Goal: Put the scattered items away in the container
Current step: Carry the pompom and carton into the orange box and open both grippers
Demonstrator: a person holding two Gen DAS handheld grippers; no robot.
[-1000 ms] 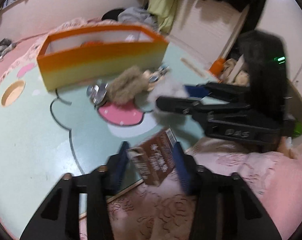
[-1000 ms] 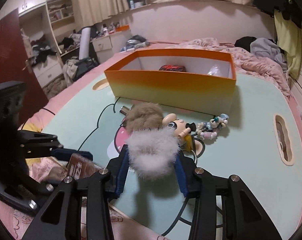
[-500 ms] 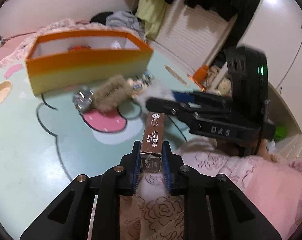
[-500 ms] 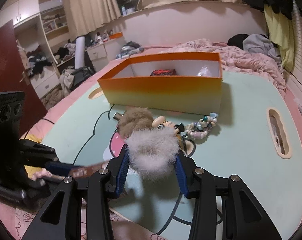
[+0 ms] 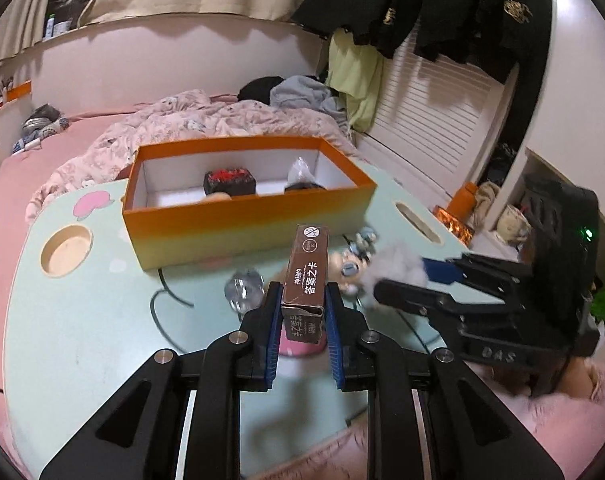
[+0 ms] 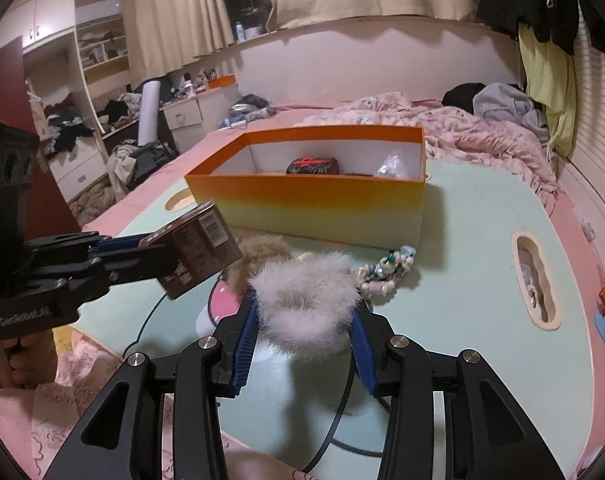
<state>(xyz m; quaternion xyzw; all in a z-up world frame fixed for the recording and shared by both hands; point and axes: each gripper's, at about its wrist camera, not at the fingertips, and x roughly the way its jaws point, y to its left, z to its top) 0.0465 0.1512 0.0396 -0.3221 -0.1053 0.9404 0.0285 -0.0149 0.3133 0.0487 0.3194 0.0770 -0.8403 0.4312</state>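
While our left gripper (image 5: 302,304) stays clamped on the brown card box (image 5: 305,276), lifted off the mint table (image 5: 82,320), our right gripper (image 6: 302,320) grips the white fur ball (image 6: 306,304) just to its right. Beyond both stands the orange container (image 6: 322,200), with a brown fur ball (image 6: 262,250) and beads (image 6: 386,276) near its front wall.

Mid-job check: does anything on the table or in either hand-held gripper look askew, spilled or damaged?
Nothing spilled or damaged. The left hand-held gripper holds the brown card box by its near end, so it sticks out forward. The beaded charm still lies loose outside the orange box.
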